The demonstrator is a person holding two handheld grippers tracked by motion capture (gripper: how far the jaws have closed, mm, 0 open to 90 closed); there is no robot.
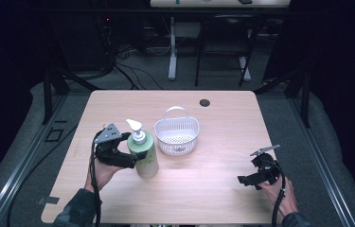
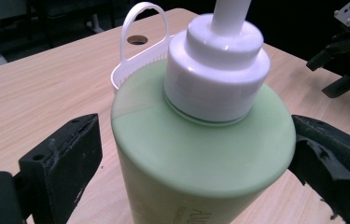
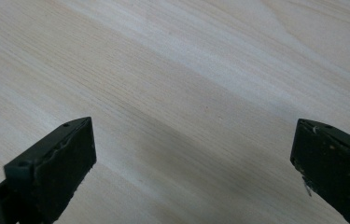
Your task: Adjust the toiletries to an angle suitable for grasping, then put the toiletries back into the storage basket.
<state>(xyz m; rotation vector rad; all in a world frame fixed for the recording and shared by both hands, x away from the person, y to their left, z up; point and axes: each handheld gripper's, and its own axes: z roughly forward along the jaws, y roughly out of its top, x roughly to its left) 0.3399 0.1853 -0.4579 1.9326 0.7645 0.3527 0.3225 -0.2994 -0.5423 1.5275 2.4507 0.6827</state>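
The green pump bottle [image 1: 146,158] stands upright on the desk [image 1: 213,189], just beside the white basket [image 1: 177,135] and not in it. The left gripper [image 1: 135,156] brackets the bottle's body, but a gap shows at the left jaw, so it is released rather than grasping. The right gripper [image 1: 247,180] rests well apart, jaws spread over bare wood; any lift or transfer looks still undone.

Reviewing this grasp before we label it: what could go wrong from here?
1. The left hand-held gripper straddles the green pump bottle, with a gap at one jaw; lifting now may slip or tip it.
2. The white basket stands close behind; a tipped bottle could knock it.
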